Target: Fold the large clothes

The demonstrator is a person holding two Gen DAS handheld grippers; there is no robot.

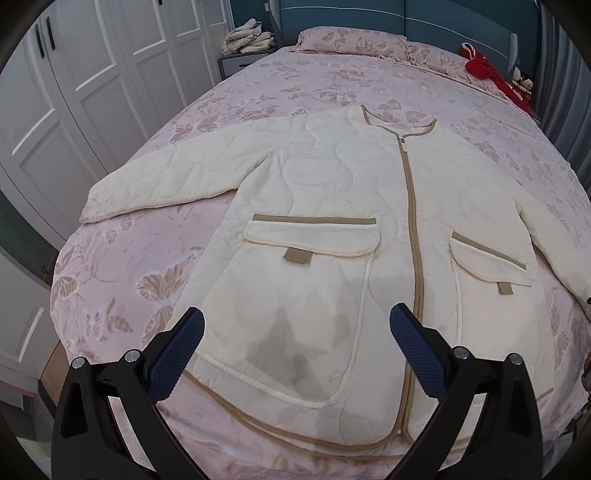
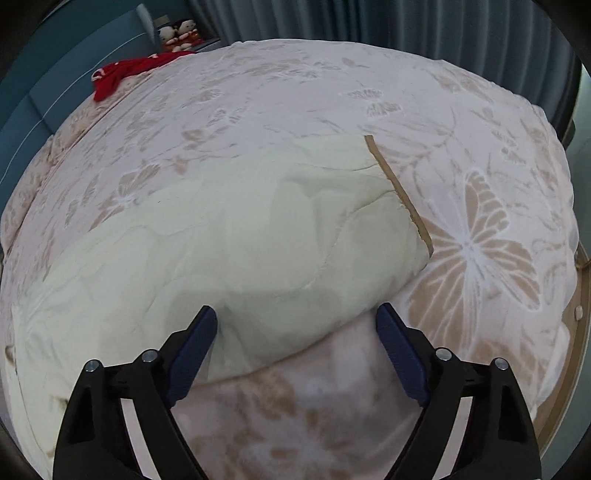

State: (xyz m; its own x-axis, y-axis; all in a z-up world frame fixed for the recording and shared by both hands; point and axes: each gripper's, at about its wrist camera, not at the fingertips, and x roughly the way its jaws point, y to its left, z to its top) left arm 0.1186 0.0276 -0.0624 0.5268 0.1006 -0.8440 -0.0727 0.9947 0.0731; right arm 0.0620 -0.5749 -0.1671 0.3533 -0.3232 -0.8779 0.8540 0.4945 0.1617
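Note:
A cream quilted jacket point(image 1: 332, 192) with tan trim lies front up and zipped on the pink bed, both sleeves spread out. My left gripper point(image 1: 295, 325) hovers open above the jacket's lower left pocket point(image 1: 288, 317), close to the hem; nothing sits between its blue pads. In the right wrist view, a cream sleeve point(image 2: 236, 236) with a tan-edged cuff point(image 2: 399, 192) stretches across the bedspread. My right gripper point(image 2: 295, 321) stands open just above the sleeve's near edge, pads apart and not pressing on the cloth.
The pink butterfly-patterned bedspread point(image 1: 122, 273) covers the bed. A pillow point(image 1: 351, 40), a red garment point(image 1: 484, 70) and dolls point(image 2: 179, 33) lie at the headboard end. White wardrobe doors point(image 1: 74, 92) stand left; dark curtains point(image 2: 406, 26) hang behind the bed.

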